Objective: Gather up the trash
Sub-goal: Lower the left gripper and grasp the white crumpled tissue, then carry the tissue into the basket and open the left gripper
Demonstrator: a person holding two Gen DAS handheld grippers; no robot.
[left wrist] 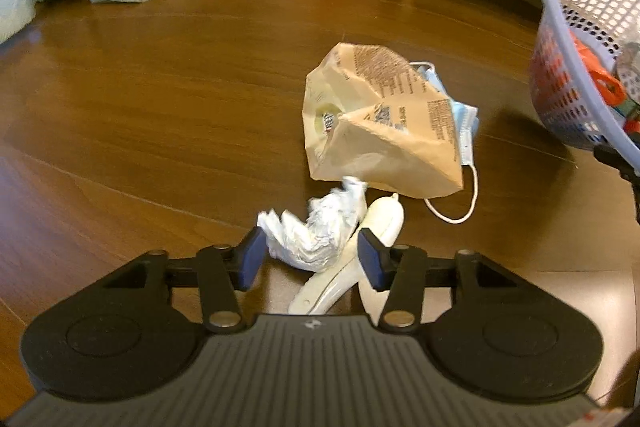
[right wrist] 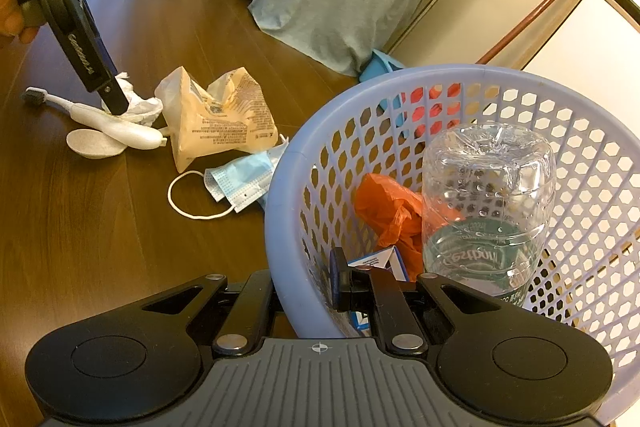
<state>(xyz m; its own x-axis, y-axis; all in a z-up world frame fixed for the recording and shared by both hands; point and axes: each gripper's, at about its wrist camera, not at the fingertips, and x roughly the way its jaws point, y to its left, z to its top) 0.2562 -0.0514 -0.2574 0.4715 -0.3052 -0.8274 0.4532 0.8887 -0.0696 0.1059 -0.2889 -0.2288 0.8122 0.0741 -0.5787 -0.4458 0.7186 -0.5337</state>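
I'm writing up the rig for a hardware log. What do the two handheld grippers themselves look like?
Both match: a ribbed grey body, two round black side housings and black linkage arms with silver pivot pins. The left gripper has dark blue finger pads. Seen from the right gripper, its handle is black with white lettering and a pale strap. No cables or sleeves show.

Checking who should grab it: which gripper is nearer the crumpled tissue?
Left. The left gripper has its fingers open on either side of the crumpled tissue. The right gripper is away from it, clamped on the basket rim.
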